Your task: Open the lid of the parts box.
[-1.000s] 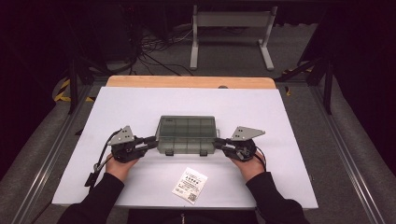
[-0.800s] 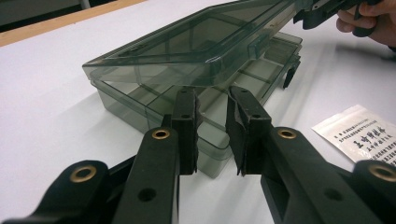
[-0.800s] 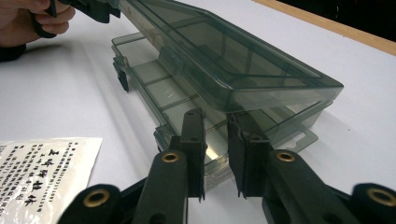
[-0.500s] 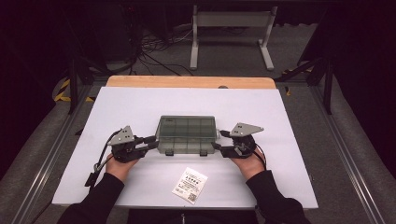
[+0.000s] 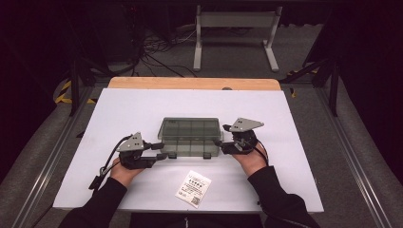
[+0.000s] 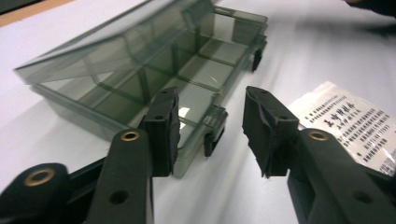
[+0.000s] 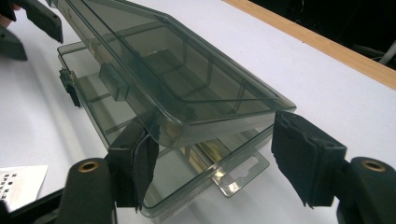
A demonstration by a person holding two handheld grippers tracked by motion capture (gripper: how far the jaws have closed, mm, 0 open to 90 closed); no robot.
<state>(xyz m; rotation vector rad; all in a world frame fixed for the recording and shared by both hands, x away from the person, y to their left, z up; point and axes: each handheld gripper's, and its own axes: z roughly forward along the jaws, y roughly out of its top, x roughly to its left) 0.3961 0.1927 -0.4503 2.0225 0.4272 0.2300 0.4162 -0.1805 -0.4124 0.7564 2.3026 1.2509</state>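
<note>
Box (image 6: 140, 70): smoky clear plastic, glossy, smooth, glare on lid. My left gripper (image 6: 210, 135): matt black plastic, brass-look rivets, pads rough and worn. My right gripper (image 7: 215, 163): same. Table (image 5: 142, 109): white, matt, smooth; bare wood at far edge. Packet (image 5: 194, 188): shiny film, printed.

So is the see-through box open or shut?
Partly open: the compartment box has its lid lifted off the base at the front, a gap showing beneath it.
</note>
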